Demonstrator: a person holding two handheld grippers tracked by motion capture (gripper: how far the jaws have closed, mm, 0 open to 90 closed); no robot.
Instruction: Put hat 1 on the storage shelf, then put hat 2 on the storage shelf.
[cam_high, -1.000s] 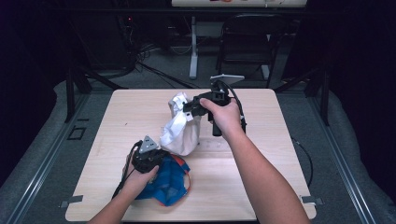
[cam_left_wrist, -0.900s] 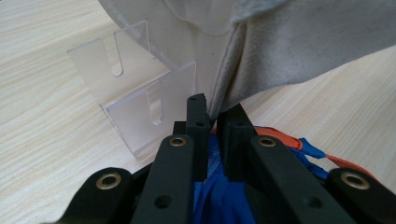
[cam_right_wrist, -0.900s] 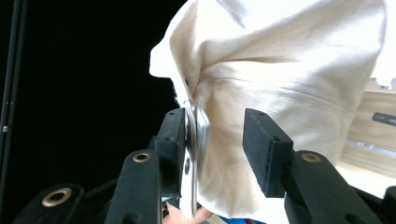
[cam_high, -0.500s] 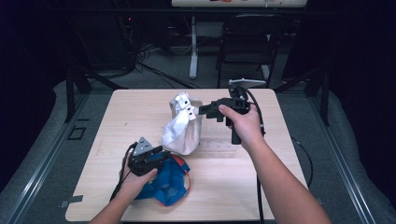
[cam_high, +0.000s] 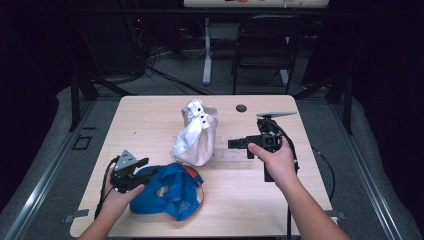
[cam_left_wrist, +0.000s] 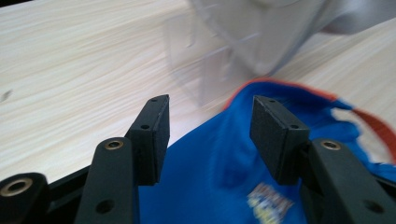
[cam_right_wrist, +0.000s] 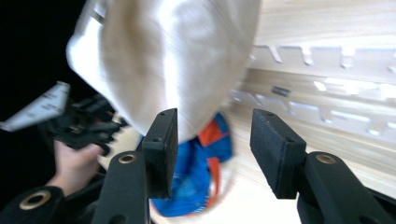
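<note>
Both caps look soft and light, floppy cloth with a stiffer brim, so I'd pinch a brim edge. The blue cap (cam_high: 167, 192) lies flat near the front of the surface (cam_high: 150, 115), touching the white cap (cam_high: 196, 132) behind it. The left tool (cam_high: 145, 172), jaws just opened and empty, hovers at the blue cap's left edge. The right tool (cam_high: 234, 144), also freshly opened, sits just right of the white cap.

Left gripper (cam_high: 142, 173) and right gripper (cam_high: 239, 144) (each hand-held) show jaws apart, just opened.
</note>
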